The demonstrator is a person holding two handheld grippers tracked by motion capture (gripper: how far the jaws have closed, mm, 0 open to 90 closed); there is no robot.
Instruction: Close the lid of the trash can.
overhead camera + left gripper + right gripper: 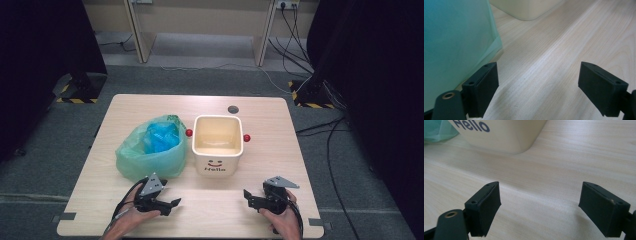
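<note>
Left gripper (167, 205) and right gripper (252, 199), lower frame: jaws released, empty. Green bag (145, 150) touches white container (216, 145), centre frame.

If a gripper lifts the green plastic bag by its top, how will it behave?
The green plastic bag looks thin and crumpled, so it would probably sag and stretch. The blue contents may shift inside. Its open mouth could let them spill if tilted.

You can read one marking: the word "Hello" in dark letters on the near face of the cream square container (217, 145). In the high view it sits below a small smiling-mouth sign with two dots. In the right gripper view the same word appears on the container (499, 135), at the upper left. You find no other legible text.
</note>
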